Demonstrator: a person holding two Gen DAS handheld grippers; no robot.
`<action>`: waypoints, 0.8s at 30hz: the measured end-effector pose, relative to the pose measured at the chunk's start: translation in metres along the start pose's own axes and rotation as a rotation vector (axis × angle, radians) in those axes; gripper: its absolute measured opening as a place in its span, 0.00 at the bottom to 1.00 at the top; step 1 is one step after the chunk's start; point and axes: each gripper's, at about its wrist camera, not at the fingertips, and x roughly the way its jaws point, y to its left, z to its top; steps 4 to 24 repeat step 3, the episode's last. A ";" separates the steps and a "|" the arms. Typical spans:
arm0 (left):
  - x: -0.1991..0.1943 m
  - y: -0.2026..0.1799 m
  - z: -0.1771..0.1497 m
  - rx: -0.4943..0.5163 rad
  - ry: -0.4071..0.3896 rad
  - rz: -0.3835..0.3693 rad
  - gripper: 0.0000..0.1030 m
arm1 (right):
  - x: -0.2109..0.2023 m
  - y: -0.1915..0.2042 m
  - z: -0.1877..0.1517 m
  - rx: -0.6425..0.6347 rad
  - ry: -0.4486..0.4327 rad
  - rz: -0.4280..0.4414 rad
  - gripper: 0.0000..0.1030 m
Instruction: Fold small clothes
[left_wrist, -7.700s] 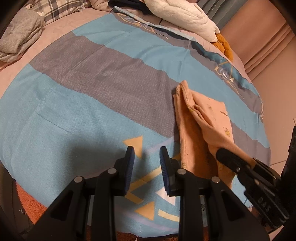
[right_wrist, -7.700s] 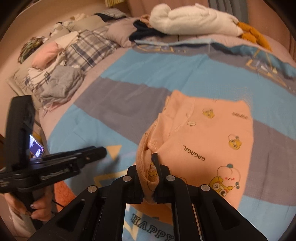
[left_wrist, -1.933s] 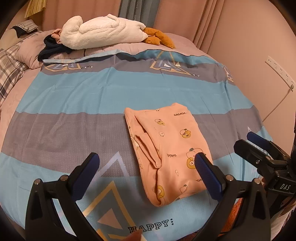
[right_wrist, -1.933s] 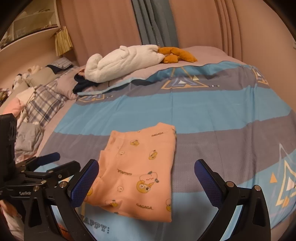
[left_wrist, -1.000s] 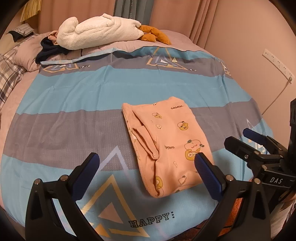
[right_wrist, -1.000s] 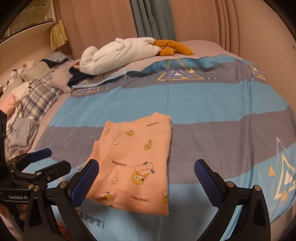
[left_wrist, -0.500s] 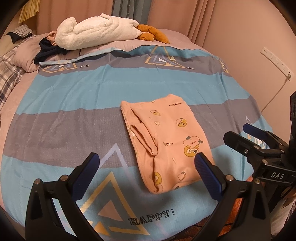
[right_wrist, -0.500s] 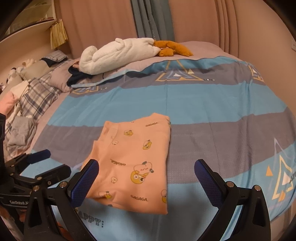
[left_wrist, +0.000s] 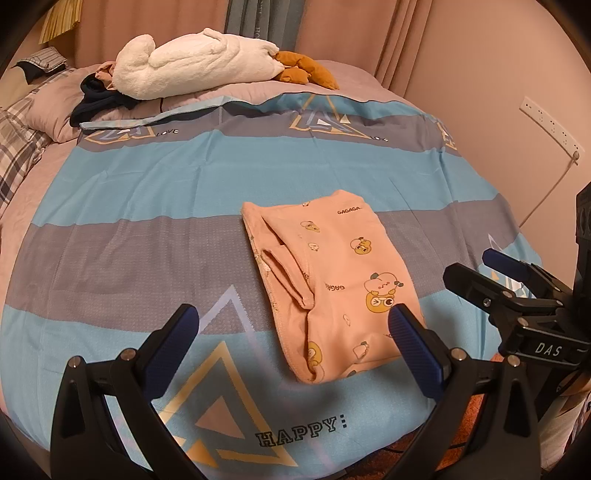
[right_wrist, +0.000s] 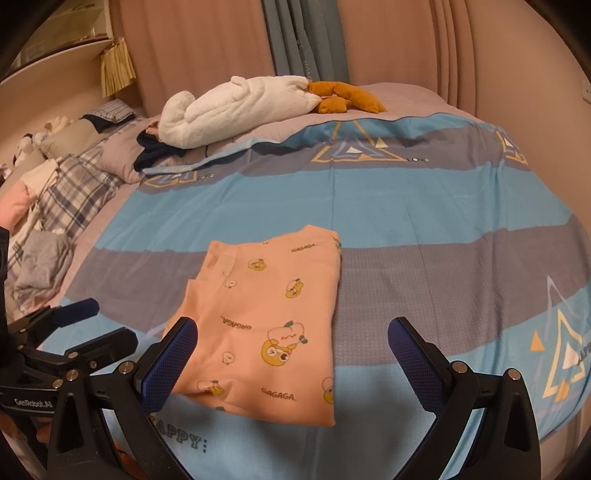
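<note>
Fabric, peach with cartoon prints, lies folded flat: the small garment (left_wrist: 332, 280) sits on the striped bedsheet (left_wrist: 147, 206) near its front edge. Left gripper (left_wrist: 293, 338) and right gripper (right_wrist: 291, 345) hover above it (both spread wide, holding nothing).

I see the folded garment (left_wrist: 332, 273) lying on the bedspread (left_wrist: 147, 192) near the bed's front edge, a plush toy (left_wrist: 192, 66) along its far edge, piled clothes (right_wrist: 44, 221) at the left
</note>
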 end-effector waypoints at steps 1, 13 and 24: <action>0.000 0.000 0.000 -0.002 0.000 0.002 1.00 | 0.000 0.000 0.000 0.000 0.001 0.000 0.99; -0.001 0.001 0.000 -0.005 -0.002 0.003 1.00 | 0.000 0.000 0.000 0.000 0.002 -0.001 0.99; -0.001 0.001 0.000 -0.005 -0.002 0.003 1.00 | 0.000 0.000 0.000 0.000 0.002 -0.001 0.99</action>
